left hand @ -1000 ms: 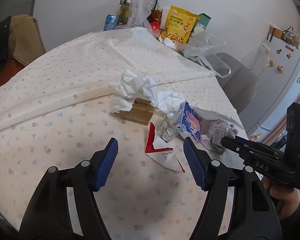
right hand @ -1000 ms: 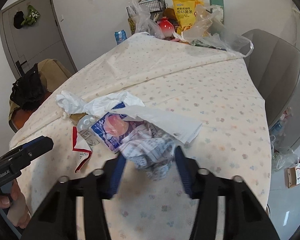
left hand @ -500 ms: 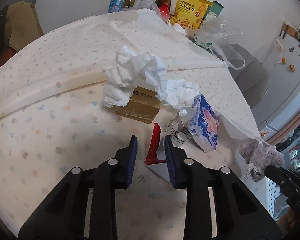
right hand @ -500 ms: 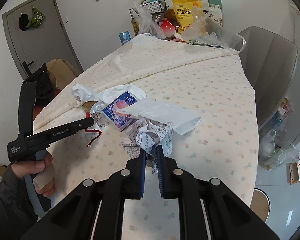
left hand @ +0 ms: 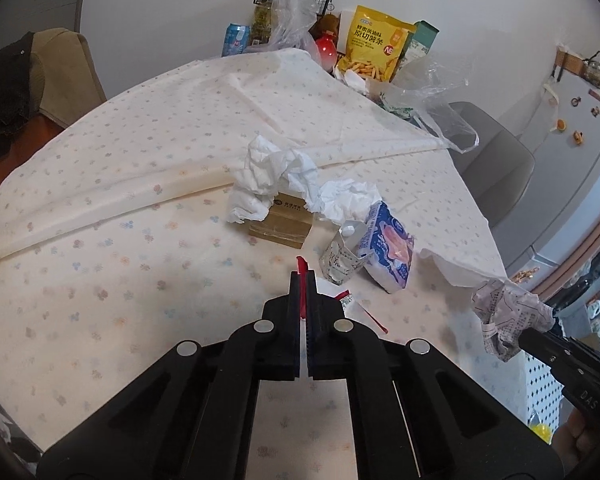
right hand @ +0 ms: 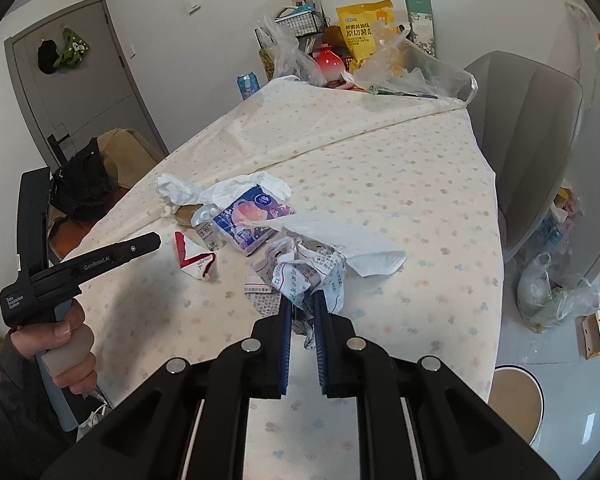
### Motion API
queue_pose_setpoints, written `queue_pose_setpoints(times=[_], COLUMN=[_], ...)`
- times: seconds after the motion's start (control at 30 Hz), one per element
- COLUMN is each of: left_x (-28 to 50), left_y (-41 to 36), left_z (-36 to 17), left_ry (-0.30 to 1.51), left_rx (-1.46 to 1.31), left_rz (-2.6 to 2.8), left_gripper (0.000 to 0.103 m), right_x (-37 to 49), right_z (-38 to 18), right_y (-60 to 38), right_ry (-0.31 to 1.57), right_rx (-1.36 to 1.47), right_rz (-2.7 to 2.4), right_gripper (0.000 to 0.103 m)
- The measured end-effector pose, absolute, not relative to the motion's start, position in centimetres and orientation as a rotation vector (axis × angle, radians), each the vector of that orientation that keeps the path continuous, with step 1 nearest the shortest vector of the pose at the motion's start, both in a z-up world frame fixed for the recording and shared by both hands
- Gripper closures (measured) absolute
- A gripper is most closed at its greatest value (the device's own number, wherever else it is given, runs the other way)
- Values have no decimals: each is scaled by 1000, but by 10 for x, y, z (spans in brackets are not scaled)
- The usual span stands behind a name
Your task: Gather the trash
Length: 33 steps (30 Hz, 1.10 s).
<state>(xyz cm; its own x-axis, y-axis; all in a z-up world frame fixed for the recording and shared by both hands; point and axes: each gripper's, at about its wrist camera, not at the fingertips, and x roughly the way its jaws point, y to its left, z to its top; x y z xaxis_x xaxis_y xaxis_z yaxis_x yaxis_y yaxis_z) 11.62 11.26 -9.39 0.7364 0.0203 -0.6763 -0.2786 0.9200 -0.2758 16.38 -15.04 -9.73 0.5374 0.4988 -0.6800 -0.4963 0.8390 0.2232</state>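
Plenty of open cloth on the table (left hand: 100, 240) toward its left side and along the near edge, so there's room there. The right edge is dropping off close to the trash pile, with a grey chair (right hand: 540, 128) and bags on the floor (right hand: 548, 292) just past it.

The trash is sitting bunched in the middle: white tissue (left hand: 268, 172) draped over a brown box (left hand: 284, 224), a small carton (left hand: 338, 256) leaning against a blue wrapper (left hand: 392, 248), and a white plastic sheet (right hand: 340, 236) trailing off to the right. The far end is crowded with snacks, a yellow bag (left hand: 376, 48), a can (left hand: 236, 38) and loose clear bags (not part of the pile, as far as I can tell).

The left tongs (left hand: 300, 280) are pressed together, pinching a red-and-white wrapper (left hand: 301, 266) whose red tip is poking out past the fingertips; the rest of it is lying on the table under them. The right tongs (right hand: 302, 300) are pinching a crumpled printed paper (right hand: 300, 272), holding it near the right edge, with the plastic sheet hanging along behind it. Both are angling down at the table, and a hand (right hand: 66, 344) is gripping the left handle.
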Motion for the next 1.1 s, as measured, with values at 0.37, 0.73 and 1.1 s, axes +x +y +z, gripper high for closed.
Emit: queue_pose_setpoints(times=[0.37, 0.73, 1.1], left_x=[104, 117, 117], left_y=[90, 54, 60], left_z=[-58, -63, -80], left_ry=[648, 671, 719], left_rx=[-369, -338, -348], left_rz=[100, 15, 30], left_gripper=[100, 100, 100], right_x=[152, 141, 142], right_z=[-80, -88, -114], right_y=[-168, -182, -176], right_ry=[772, 808, 873], right_rx=[12, 7, 14], right_rz=[574, 620, 623], right_gripper=[92, 92, 92])
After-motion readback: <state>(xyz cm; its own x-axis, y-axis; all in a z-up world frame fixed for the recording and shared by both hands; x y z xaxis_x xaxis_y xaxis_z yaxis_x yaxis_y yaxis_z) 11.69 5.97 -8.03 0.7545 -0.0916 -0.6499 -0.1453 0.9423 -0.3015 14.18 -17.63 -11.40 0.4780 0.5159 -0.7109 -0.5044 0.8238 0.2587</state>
